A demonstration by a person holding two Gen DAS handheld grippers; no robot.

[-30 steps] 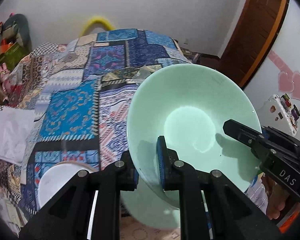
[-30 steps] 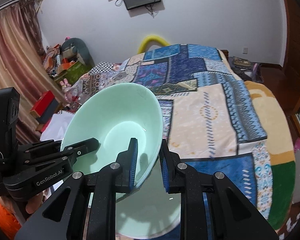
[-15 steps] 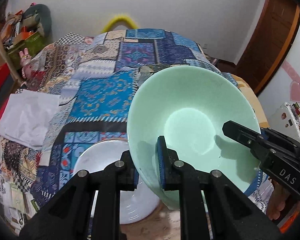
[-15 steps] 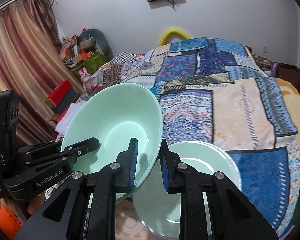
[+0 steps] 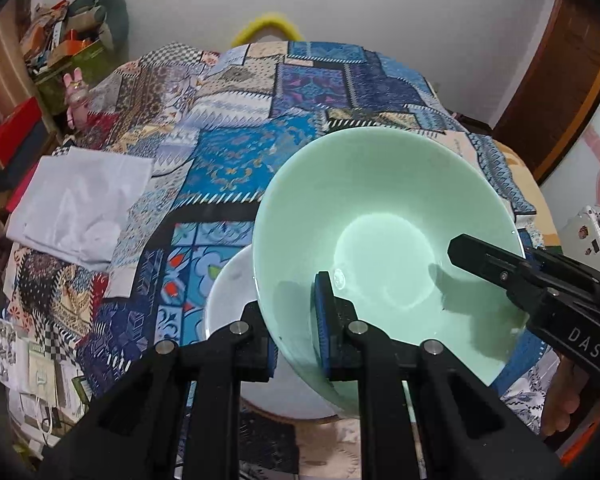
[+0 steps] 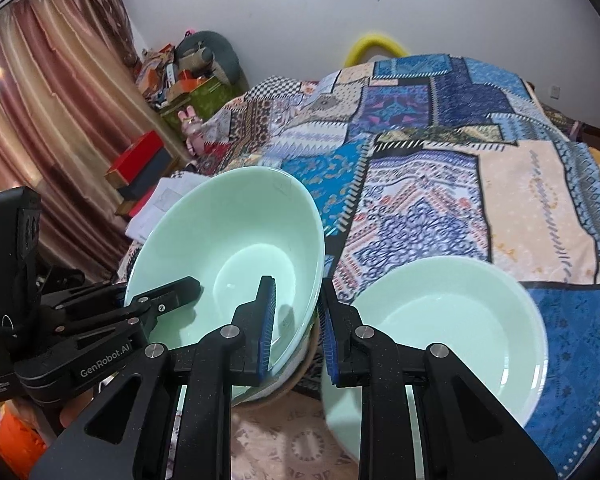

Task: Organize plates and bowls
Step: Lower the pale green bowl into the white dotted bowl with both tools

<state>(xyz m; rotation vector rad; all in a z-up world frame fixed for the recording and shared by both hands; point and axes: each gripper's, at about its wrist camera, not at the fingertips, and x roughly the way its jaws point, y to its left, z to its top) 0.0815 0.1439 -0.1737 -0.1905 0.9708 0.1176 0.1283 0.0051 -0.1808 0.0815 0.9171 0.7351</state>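
A pale green bowl point(image 5: 384, 248) is held tilted above the patchwork bedspread, with both grippers clamped on its rim. My left gripper point(image 5: 296, 320) is shut on its near-left rim. My right gripper point(image 6: 296, 316) is shut on the opposite rim; it also shows in the left wrist view point(image 5: 520, 280). The bowl also shows in the right wrist view point(image 6: 228, 252). A white bowl point(image 5: 230, 300) sits on the bed right under the held bowl. A second pale green bowl point(image 6: 452, 328) rests on the bed to the right.
The patchwork bedspread point(image 5: 236, 152) covers the bed. A white folded cloth point(image 5: 80, 204) lies on its left side. Boxes and clutter point(image 6: 172, 76) stand by the curtain at the far left. A wooden door point(image 5: 560, 80) is at the right.
Both grippers carried the green bowl leftward and lower over the bed. The white bowl has come under it, and the second green bowl now lies clear to the right.
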